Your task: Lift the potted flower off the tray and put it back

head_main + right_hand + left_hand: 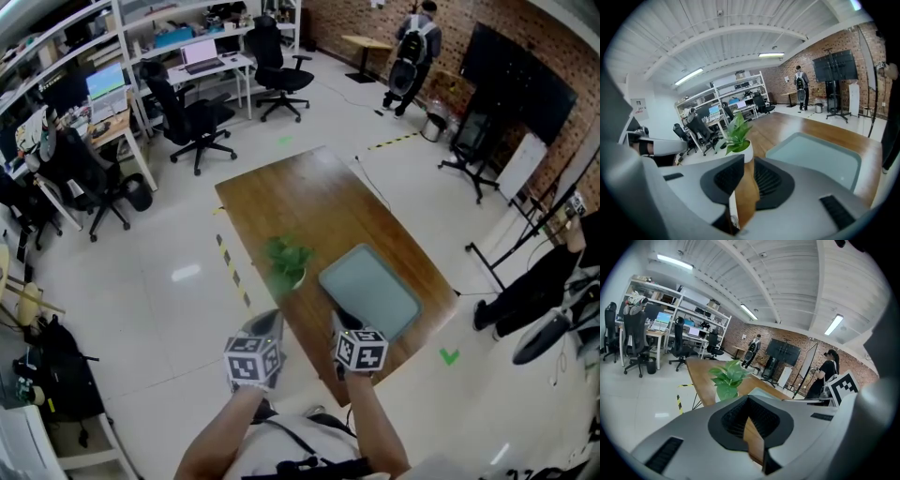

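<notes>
Hovering near potted flower (288,260), which stands on surface (281,202) beside tray (370,291).
Jaws slightly apart, empty: left hand-held gripper (751,427), right hand-held gripper (744,183).

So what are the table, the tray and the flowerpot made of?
Table: looks like wood, brown with streaky grain and a slight shine. Tray: pale grey-green, smooth, matte, probably plastic, maybe coated metal. Flowerpot: white and smooth, ceramic or plastic; I can't tell which.

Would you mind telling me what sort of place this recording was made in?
Most likely an open-plan office or lab: desks with monitors, rolling office chairs, shelving, and a large screen on a stand by a brick wall.
</notes>
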Motion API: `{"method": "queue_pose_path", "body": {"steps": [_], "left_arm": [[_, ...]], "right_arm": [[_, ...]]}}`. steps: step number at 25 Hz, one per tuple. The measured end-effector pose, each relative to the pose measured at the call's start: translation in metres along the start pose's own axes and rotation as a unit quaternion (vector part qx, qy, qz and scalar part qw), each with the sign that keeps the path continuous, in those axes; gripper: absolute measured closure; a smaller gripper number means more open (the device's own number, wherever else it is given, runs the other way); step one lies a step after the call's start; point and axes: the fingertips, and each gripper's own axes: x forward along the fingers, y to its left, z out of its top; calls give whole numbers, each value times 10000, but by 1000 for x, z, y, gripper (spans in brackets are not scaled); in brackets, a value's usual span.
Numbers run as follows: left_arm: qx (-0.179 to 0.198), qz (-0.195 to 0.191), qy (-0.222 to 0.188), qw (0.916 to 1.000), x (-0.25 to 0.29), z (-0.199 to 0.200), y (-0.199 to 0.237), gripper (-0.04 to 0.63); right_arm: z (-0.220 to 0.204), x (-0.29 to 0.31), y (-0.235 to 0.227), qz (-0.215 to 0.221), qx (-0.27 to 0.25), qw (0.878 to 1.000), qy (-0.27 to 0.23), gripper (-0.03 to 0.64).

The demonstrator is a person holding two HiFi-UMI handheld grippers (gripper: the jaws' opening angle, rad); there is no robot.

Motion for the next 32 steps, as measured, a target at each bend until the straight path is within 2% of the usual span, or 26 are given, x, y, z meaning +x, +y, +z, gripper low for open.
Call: {"method": "queue_pose_path", "body": {"steps": [5,7,10,17,23,32], "left_arm": [[43,-12,46,10000,4,3,2,598],[71,-6,64,10000,5,6,4,598],[71,-22,74,9999,7,11,5,598],[119,-40,77,9999,18,20,10,598],[57,-46,95,9999,24,23,15,598],[-95,-13,132,9999,26,21,22,598]], "right_arm": [[12,25,7,201,109,9997,19,528],[20,40,10,330,286,9990,54,490],[33,64,11,480,466,9977,94,488],[38,120,4,417,478,9975,308,488],[29,157,4,515,1003,9925,478,488],[20,194,5,366,903,9924,756,489]]}}
